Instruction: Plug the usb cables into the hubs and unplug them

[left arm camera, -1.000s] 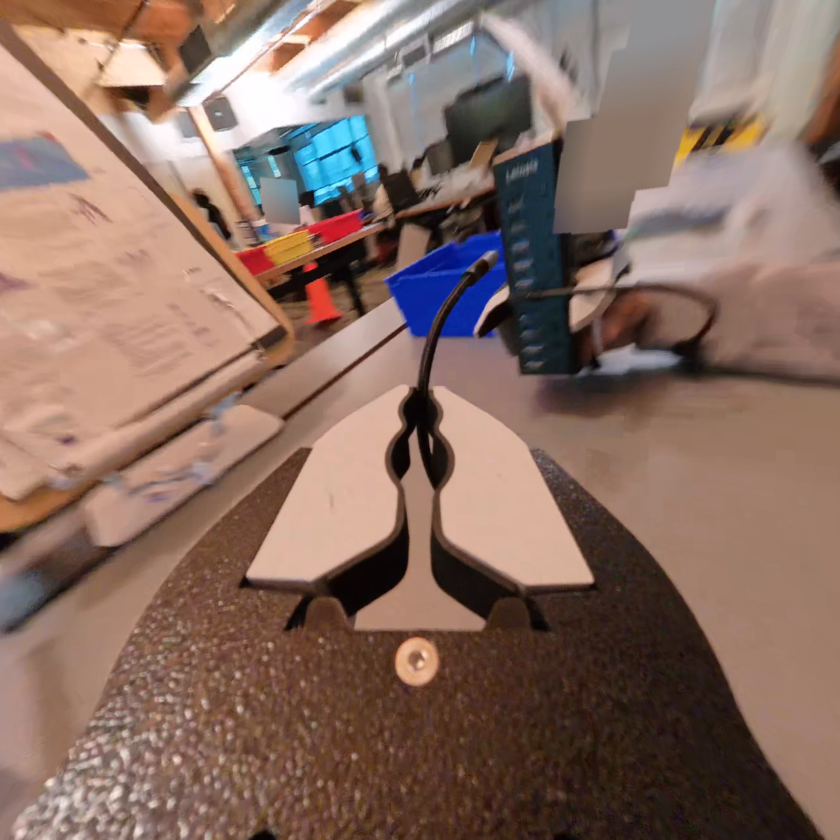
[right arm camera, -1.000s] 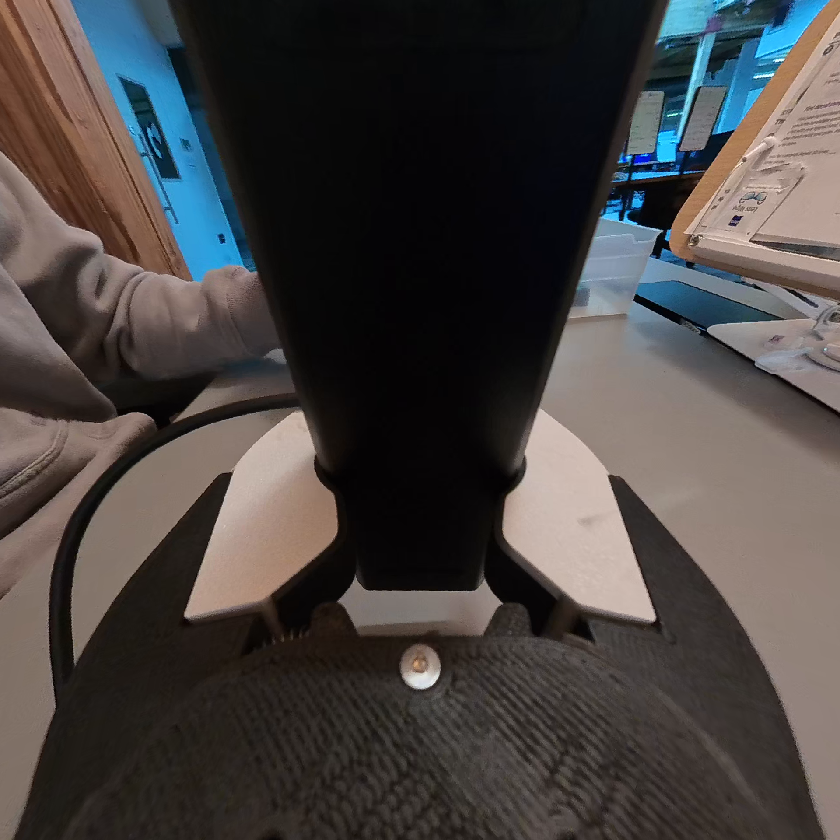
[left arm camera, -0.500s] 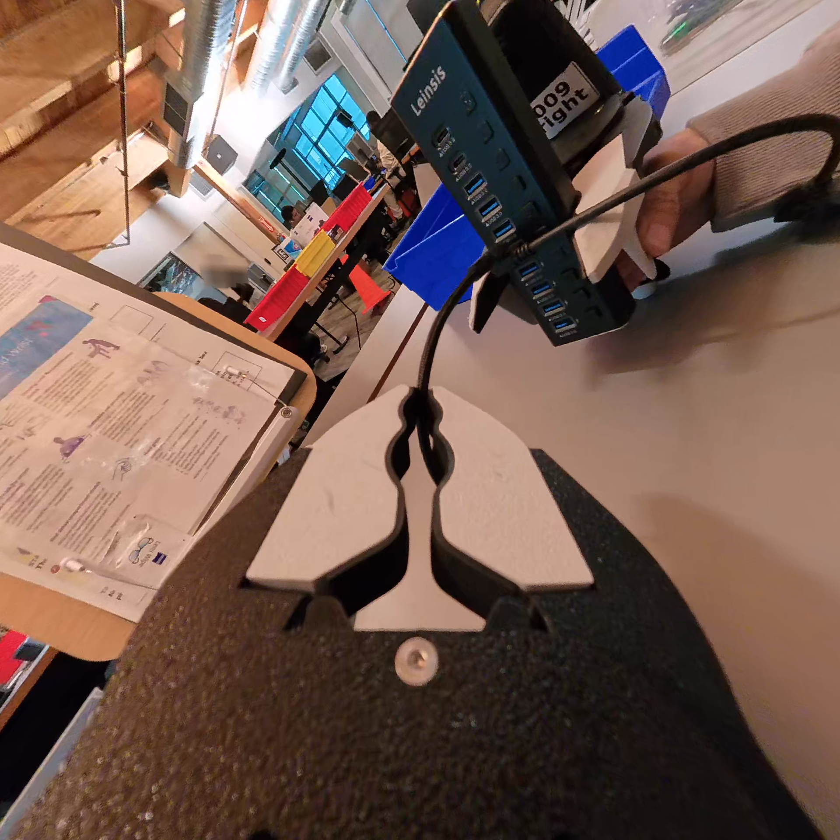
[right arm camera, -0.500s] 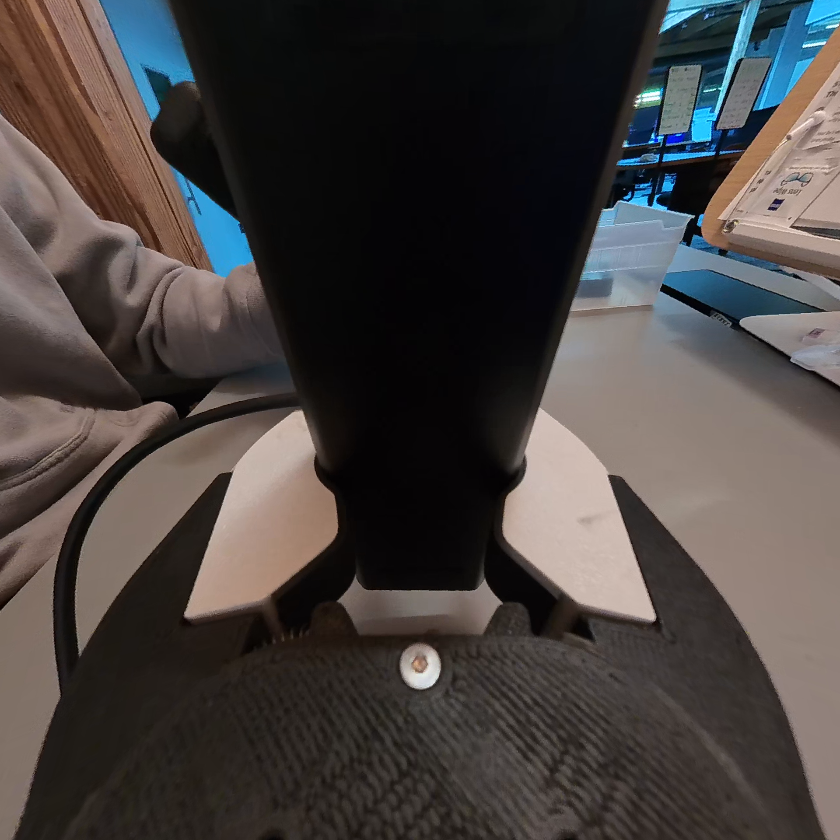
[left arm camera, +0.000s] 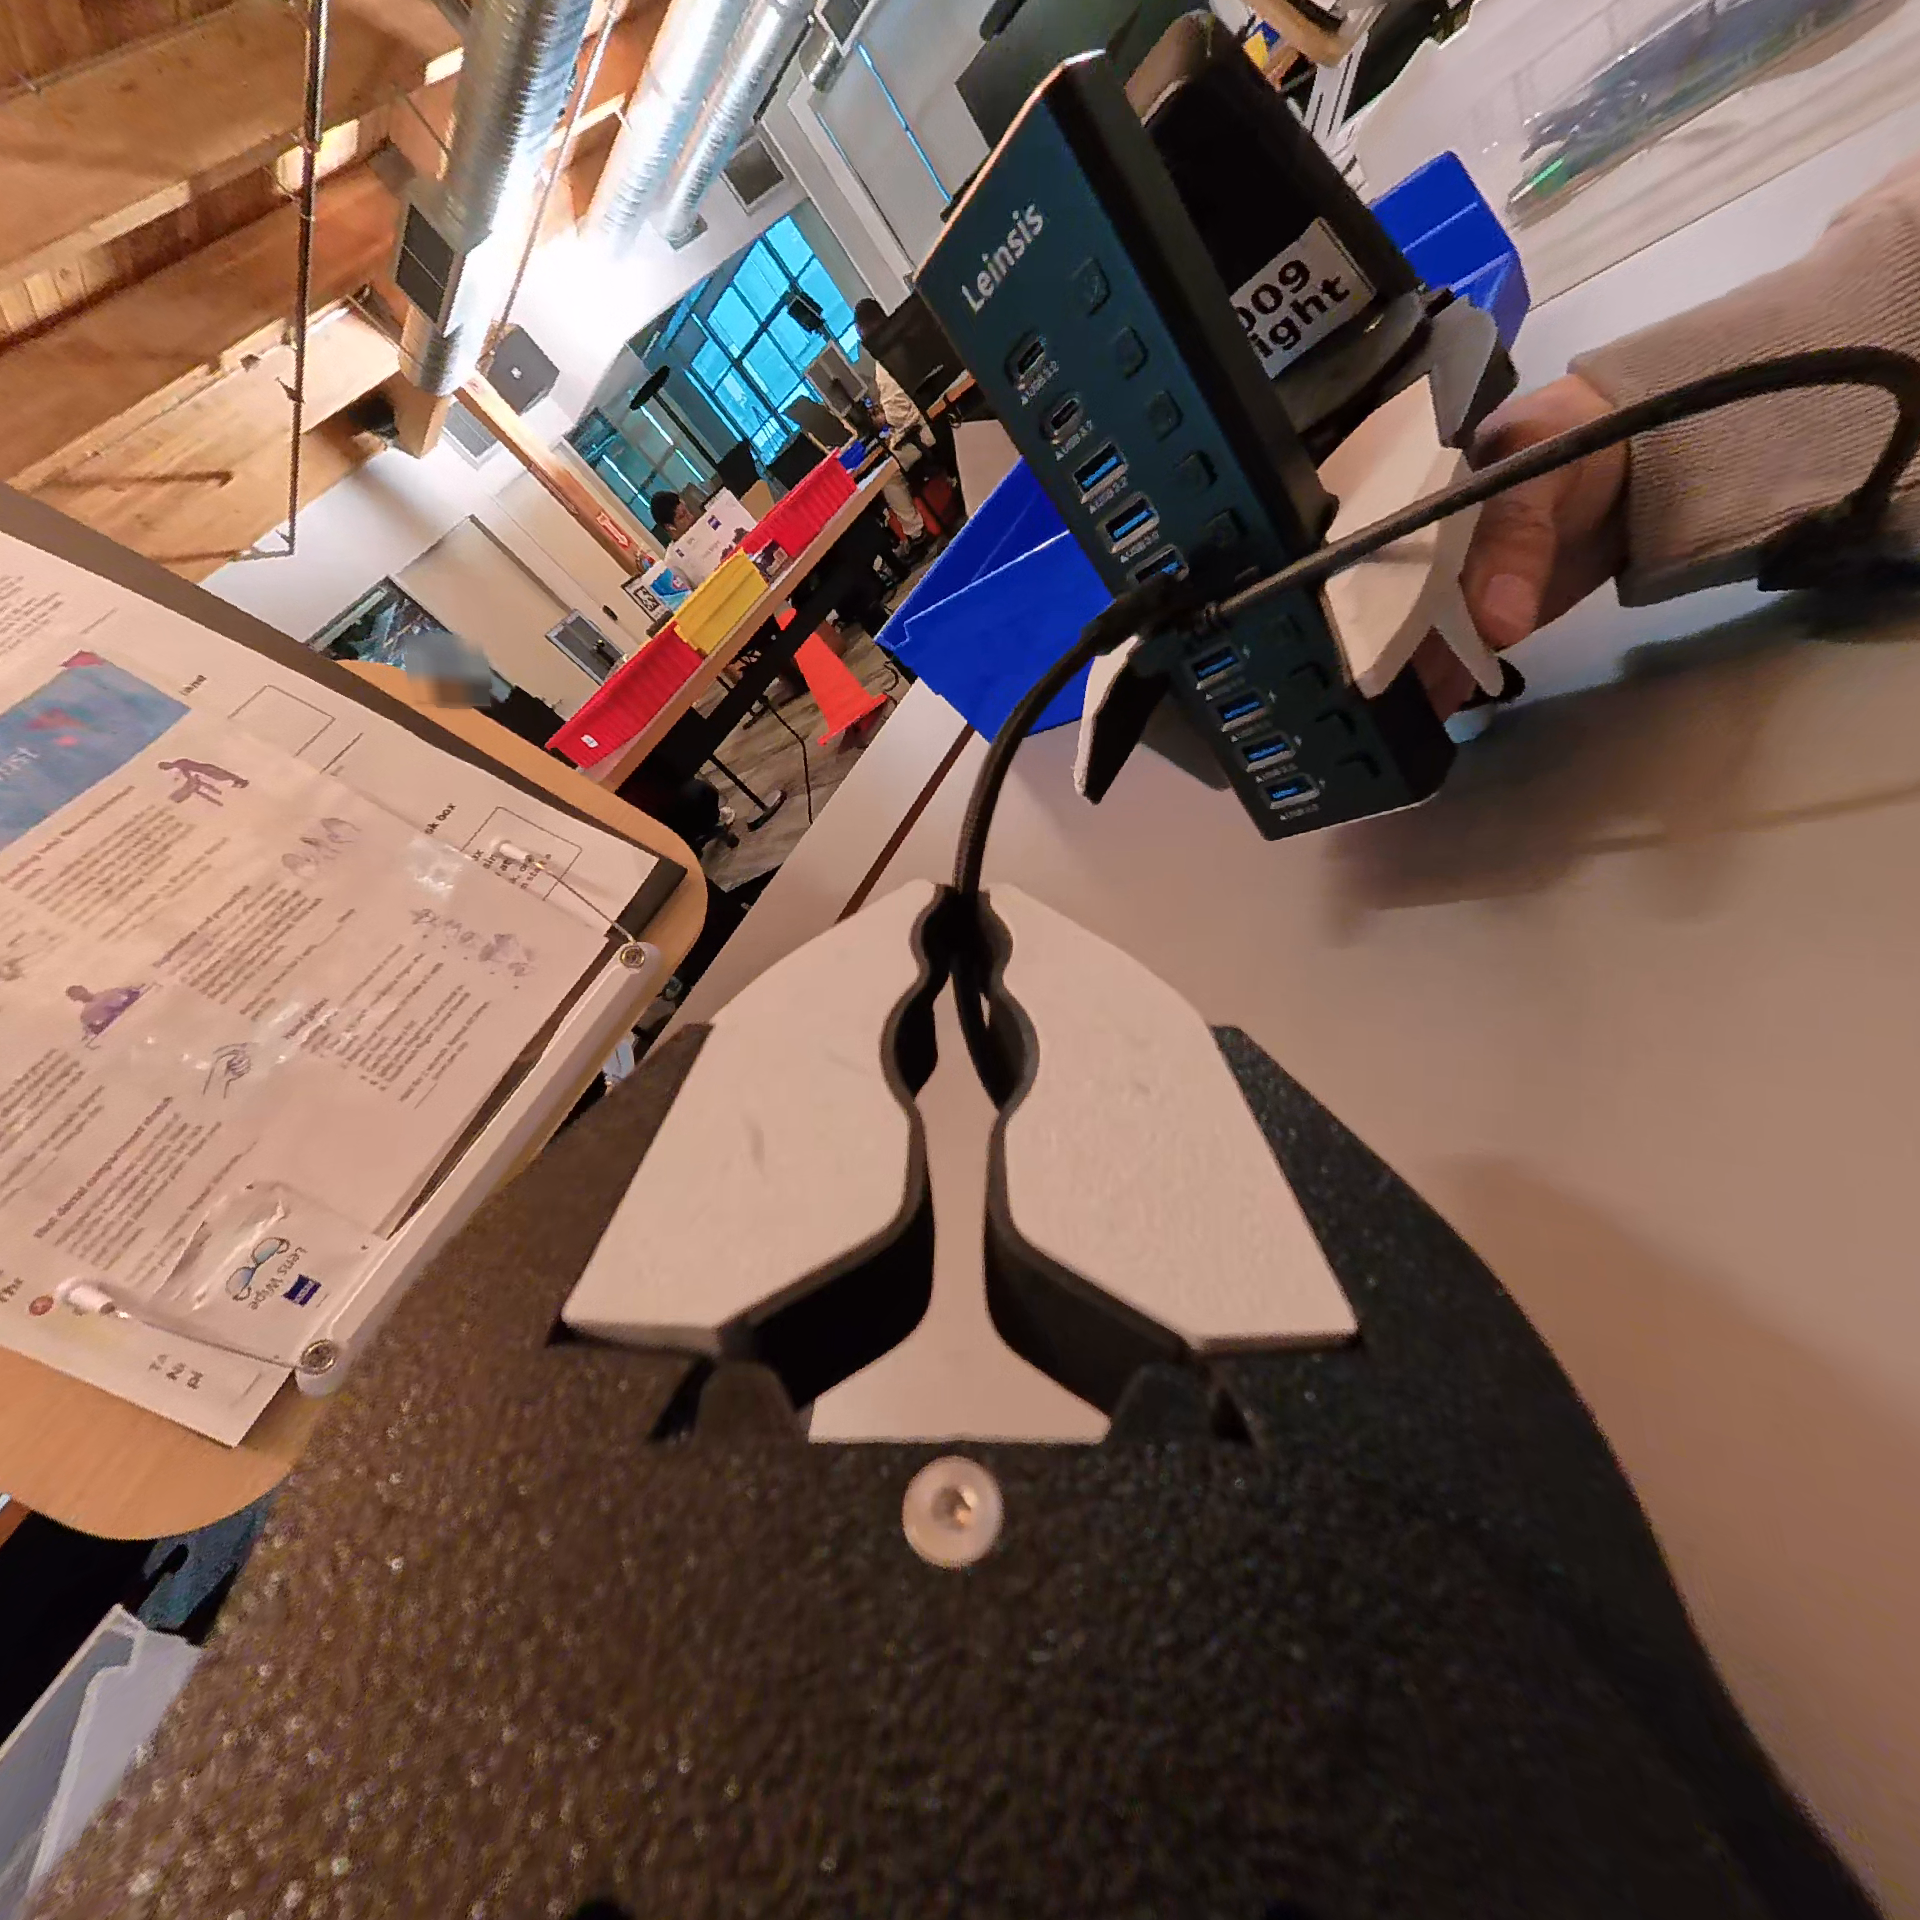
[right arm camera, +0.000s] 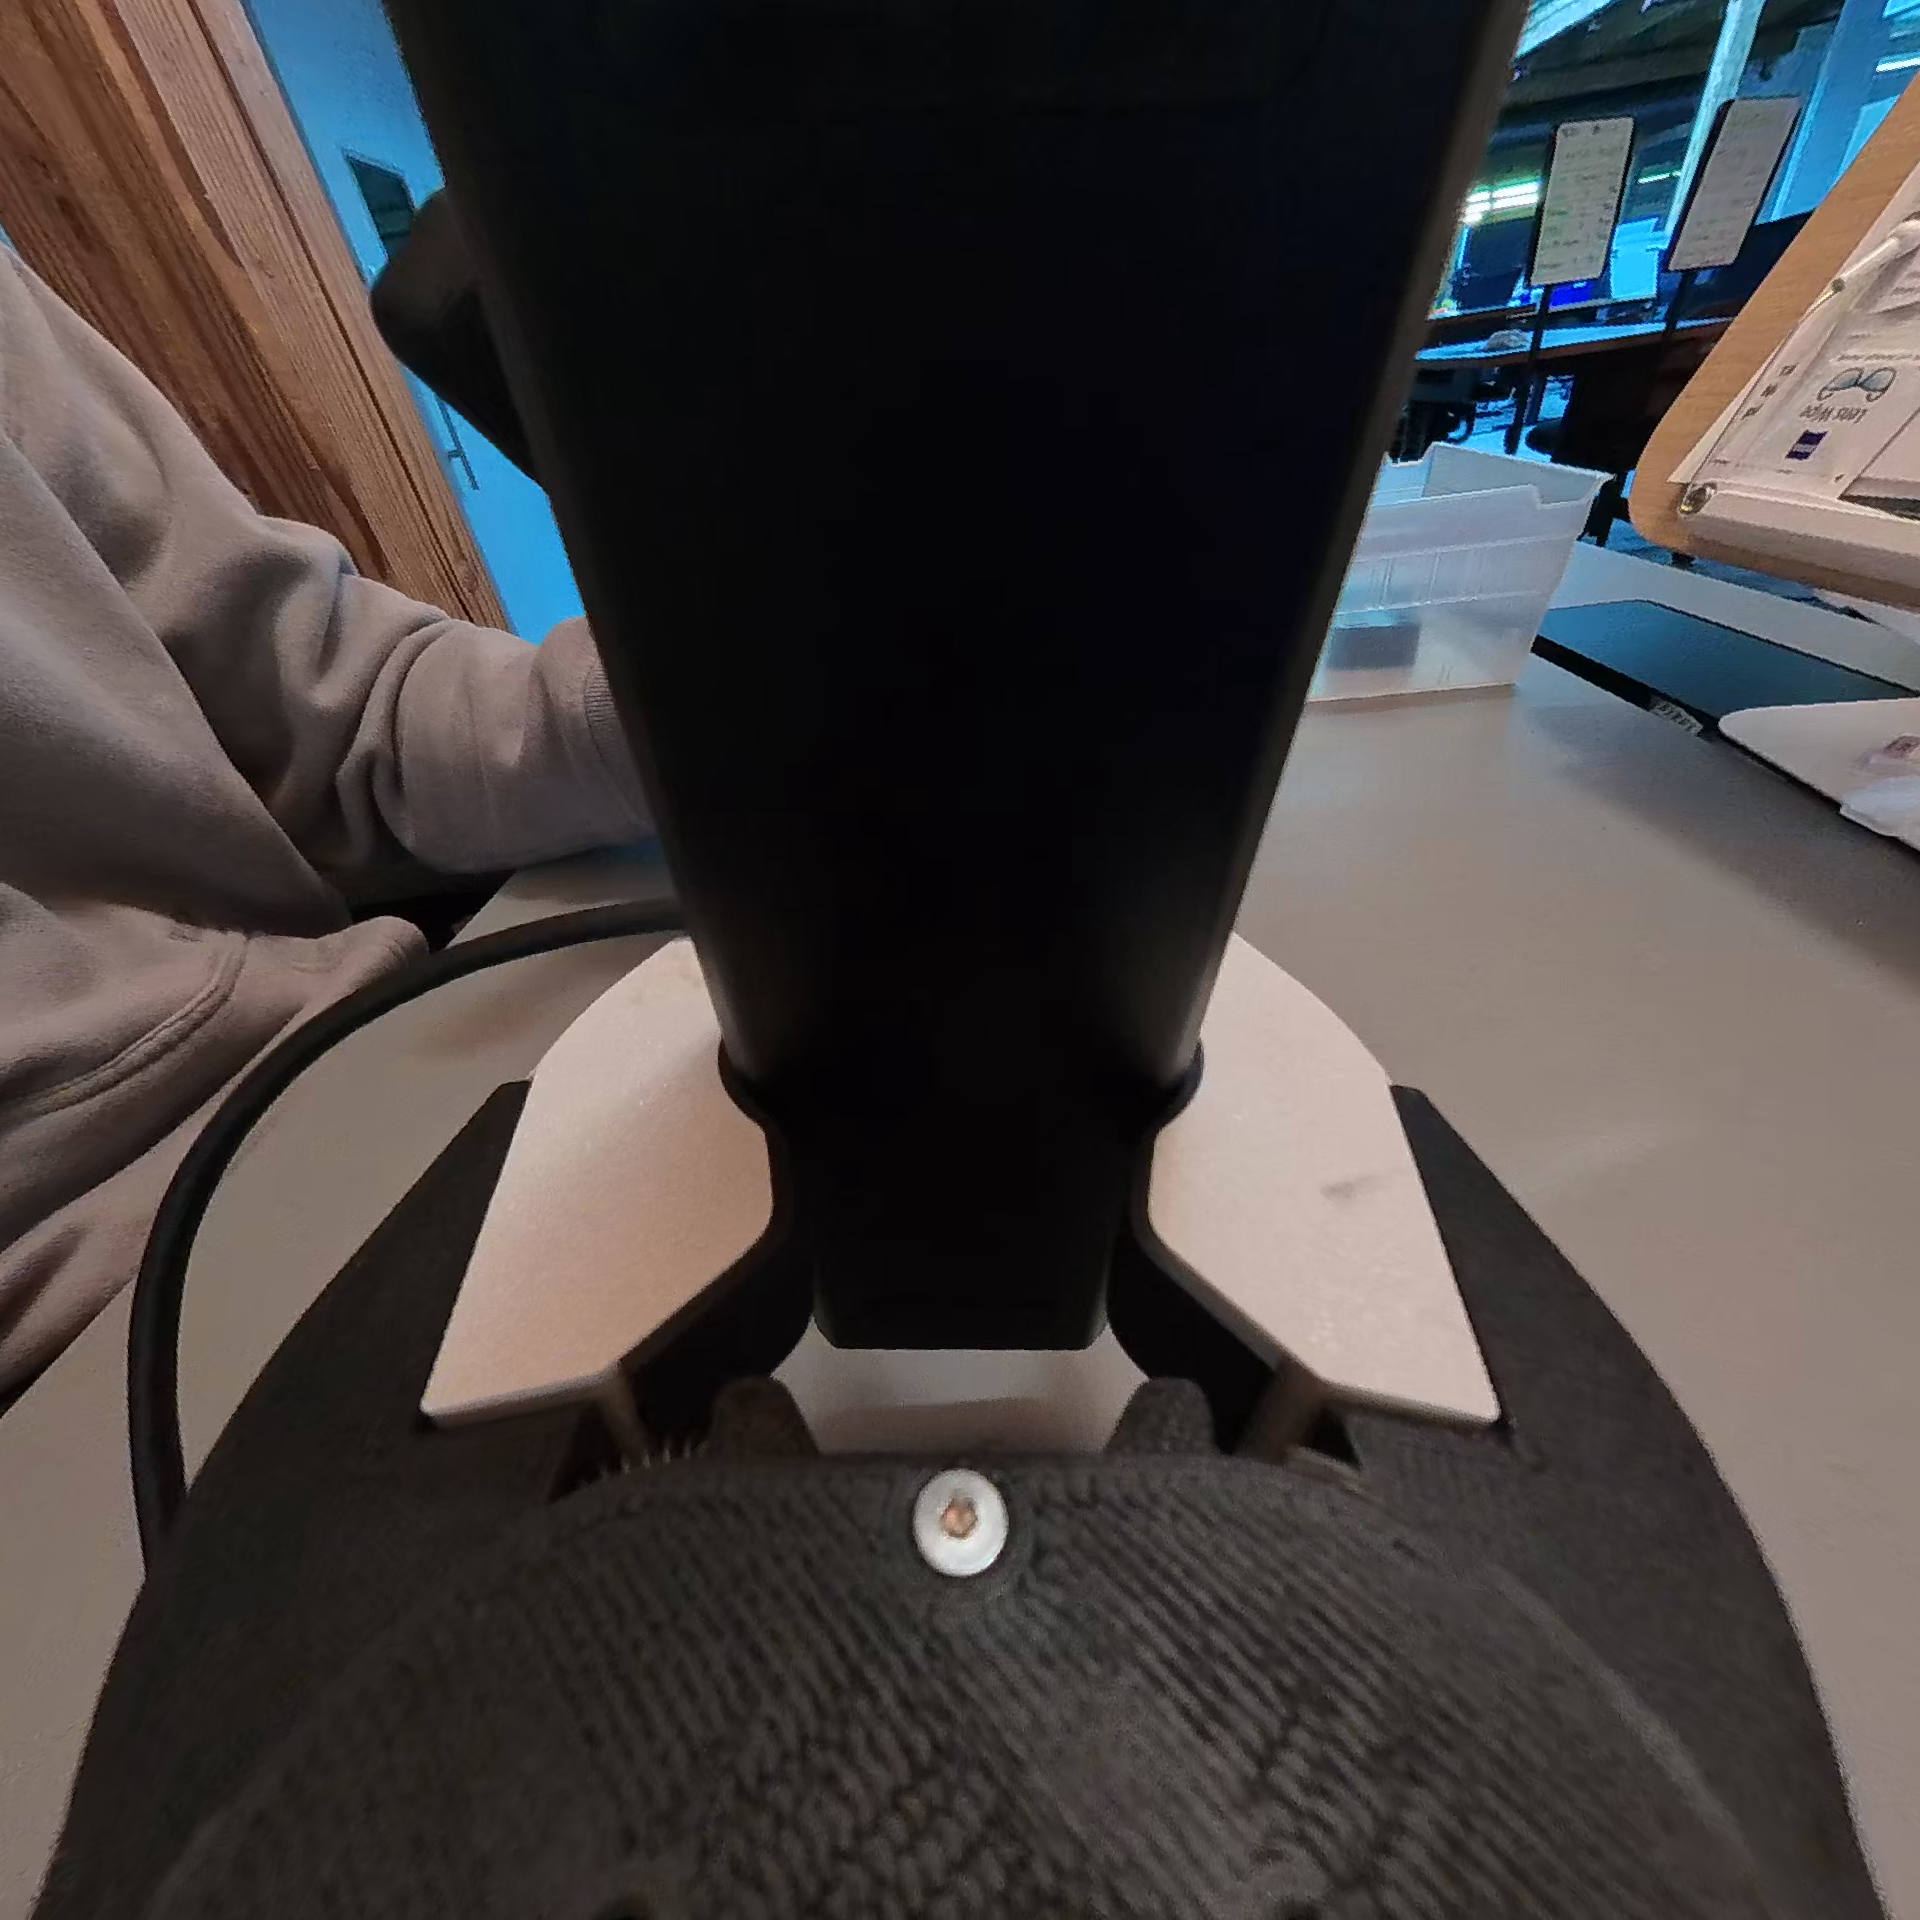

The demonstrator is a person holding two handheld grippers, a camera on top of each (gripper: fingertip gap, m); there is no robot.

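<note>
My left gripper [left arm camera: 958, 914] is shut on a thin black USB cable [left arm camera: 997, 769] that curves up from the fingertips to the dark teal hub [left arm camera: 1174, 520]. The cable's plug end [left arm camera: 1143, 608] meets the hub's row of blue ports about midway; whether it is seated I cannot tell. My right gripper [right arm camera: 961, 1060] is shut on the hub [right arm camera: 956, 520], which fills the right wrist view as a dark block held upright. In the left wrist view the right gripper's white fingers [left arm camera: 1403, 582] clamp the hub just above the grey table [left arm camera: 1558, 1039]. A thicker black cable [right arm camera: 249, 1049] loops at the left.
A slanted wooden board with printed sheets [left arm camera: 260, 987] stands at the left, also in the right wrist view [right arm camera: 1787, 416]. A blue bin [left arm camera: 987, 613] sits behind the hub. A clear plastic bin [right arm camera: 1444, 582] stands far right. A person's grey sleeve [right arm camera: 208, 727] lies left.
The left wrist view swung and tilted, and the hub came closer. The cable's plug end moved from free air onto the hub's port row. The right gripper kept its hold.
</note>
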